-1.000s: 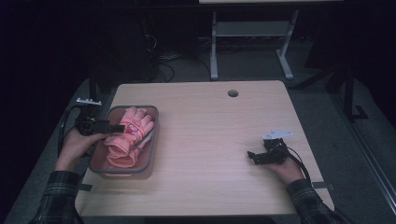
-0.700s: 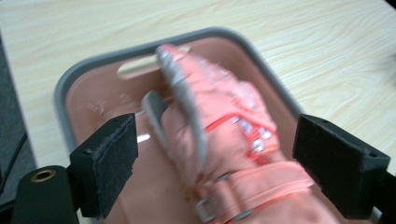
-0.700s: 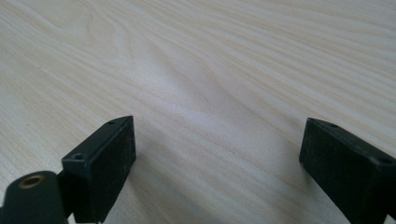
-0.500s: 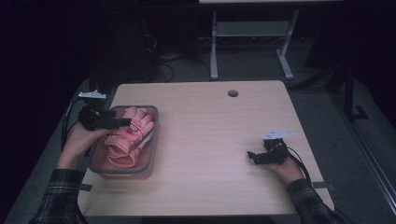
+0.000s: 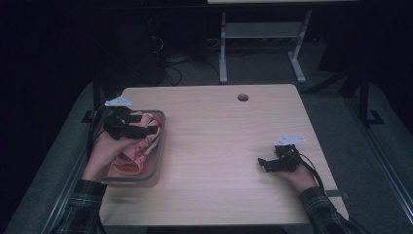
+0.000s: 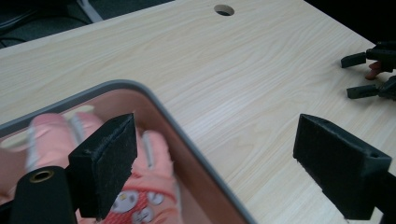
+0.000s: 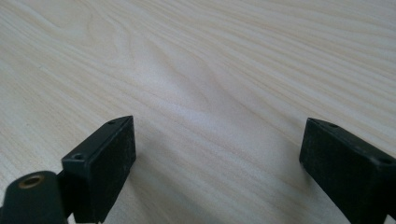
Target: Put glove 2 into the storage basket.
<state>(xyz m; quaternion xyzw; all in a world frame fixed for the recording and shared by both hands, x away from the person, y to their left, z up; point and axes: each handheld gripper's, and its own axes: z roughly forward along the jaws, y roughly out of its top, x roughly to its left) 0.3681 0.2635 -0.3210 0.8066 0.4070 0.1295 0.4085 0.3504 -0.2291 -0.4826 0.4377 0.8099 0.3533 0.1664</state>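
A grey-rimmed tray (image 5: 159,146) at the table's left holds a crumpled pink cloth (image 5: 131,158). My left gripper (image 5: 145,128) hovers over the tray's far end, open, with nothing between its fingers. In the left gripper view the left gripper (image 6: 219,172) straddles the tray rim (image 6: 154,100). Its left pad is above the pink cloth (image 6: 154,154), which has a small printed pattern, and the other pad is over bare wood. My right gripper (image 5: 263,165) rests low on the table's right side, open and empty. The right gripper (image 7: 219,168) has plain tabletop between its jaws.
The light wooden table (image 5: 219,141) has a round cable hole (image 5: 242,97) near its far edge. The right gripper (image 6: 369,74) also shows far off in the left gripper view. A metal desk frame (image 5: 263,44) stands on the dark floor beyond.
My left gripper has moved right, from the tray's left side to above the cloth at its far end. The right gripper has stayed put.
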